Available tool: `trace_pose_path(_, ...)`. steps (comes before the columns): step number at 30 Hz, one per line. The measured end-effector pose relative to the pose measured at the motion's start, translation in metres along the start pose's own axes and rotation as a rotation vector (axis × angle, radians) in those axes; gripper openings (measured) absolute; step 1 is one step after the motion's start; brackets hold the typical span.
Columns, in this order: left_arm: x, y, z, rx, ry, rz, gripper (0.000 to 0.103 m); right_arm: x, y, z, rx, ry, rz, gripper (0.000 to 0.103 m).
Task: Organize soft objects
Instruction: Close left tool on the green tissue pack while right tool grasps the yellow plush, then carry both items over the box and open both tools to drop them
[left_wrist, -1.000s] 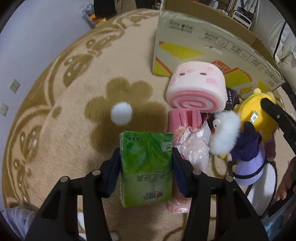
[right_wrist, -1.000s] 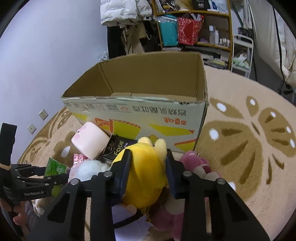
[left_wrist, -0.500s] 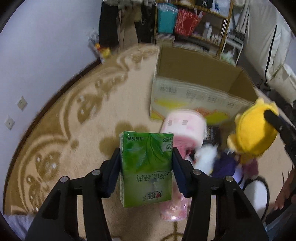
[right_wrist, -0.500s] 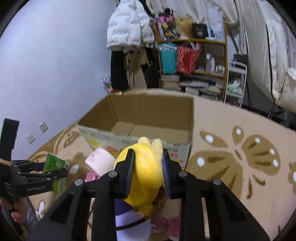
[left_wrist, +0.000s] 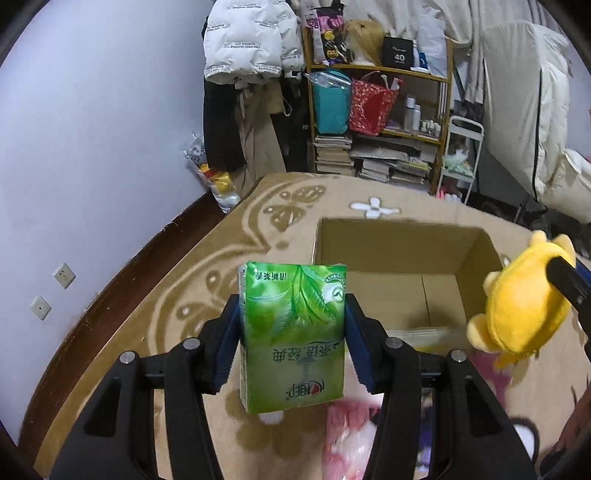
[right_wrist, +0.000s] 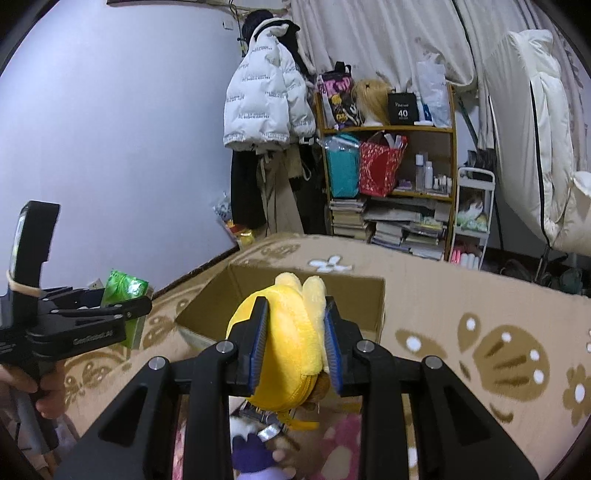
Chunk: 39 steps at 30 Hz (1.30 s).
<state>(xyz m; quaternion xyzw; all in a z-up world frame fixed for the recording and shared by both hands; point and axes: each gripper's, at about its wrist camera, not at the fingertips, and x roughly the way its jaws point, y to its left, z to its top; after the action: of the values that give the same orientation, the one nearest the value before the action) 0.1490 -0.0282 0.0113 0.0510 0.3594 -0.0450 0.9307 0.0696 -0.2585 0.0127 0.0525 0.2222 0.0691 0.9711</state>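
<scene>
Near the open cardboard box (left_wrist: 402, 266), left gripper (left_wrist: 293, 345) fingers clamp a green tissue pack (left_wrist: 295, 332) printed with Chinese characters, while right gripper (right_wrist: 293, 349) fingers squeeze a yellow plush toy (right_wrist: 284, 354).

A pale lilac wall (left_wrist: 92, 129) meets a tan patterned carpet (left_wrist: 229, 258), with a cluttered wooden shelf (right_wrist: 388, 166), a hanging white puffer jacket (right_wrist: 266, 107) and cream curtains (right_wrist: 388, 40) behind.
</scene>
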Motion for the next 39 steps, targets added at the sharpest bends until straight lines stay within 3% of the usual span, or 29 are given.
trace_pose_path(6, 0.016, -0.004, 0.019, -0.004, -0.015, -0.013, 0.052, 0.010, -0.011, 0.021, -0.004, -0.034, -0.025, 0.031)
trace_pose_path(11, 0.030, -0.011, 0.028, 0.010, -0.007, -0.071, 0.052, 0.020, -0.019, 0.032, 0.003, -0.043, -0.031, 0.033)
trace_pose_path(22, 0.055, -0.043, 0.018, 0.077, 0.051, -0.107, 0.055, 0.057, -0.036, 0.004, 0.032, 0.073, -0.048, 0.041)
trace_pose_path(24, 0.054, -0.044, 0.015, 0.084, 0.040, -0.084, 0.062, 0.057, -0.038, 0.002, 0.039, 0.068, -0.058, 0.042)
trace_pose_path(25, 0.054, -0.045, 0.015, 0.091, 0.037, -0.070, 0.070, 0.057, -0.039, 0.001, 0.039, 0.065, -0.059, 0.043)
trace_pose_path(27, 0.052, -0.045, 0.014, 0.090, 0.033, -0.061, 0.081, 0.056, -0.039, 0.000, 0.036, 0.068, -0.055, 0.051)
trace_pose_path(28, 0.051, -0.044, 0.014, 0.089, 0.030, -0.058, 0.087, 0.056, -0.039, 0.001, 0.034, 0.069, -0.055, 0.063)
trace_pose_path(32, 0.045, -0.042, 0.010, 0.080, 0.026, -0.049, 0.095, 0.052, -0.040, 0.000, 0.046, 0.047, -0.075, 0.090)
trace_pose_path(36, 0.037, -0.040, 0.007, 0.075, 0.024, -0.033, 0.100, 0.045, -0.040, 0.000, 0.047, 0.041, -0.082, 0.102)
trace_pose_path(39, 0.027, -0.038, 0.004, 0.067, 0.014, -0.020, 0.102, 0.036, -0.040, 0.001, 0.051, 0.028, -0.081, 0.103)
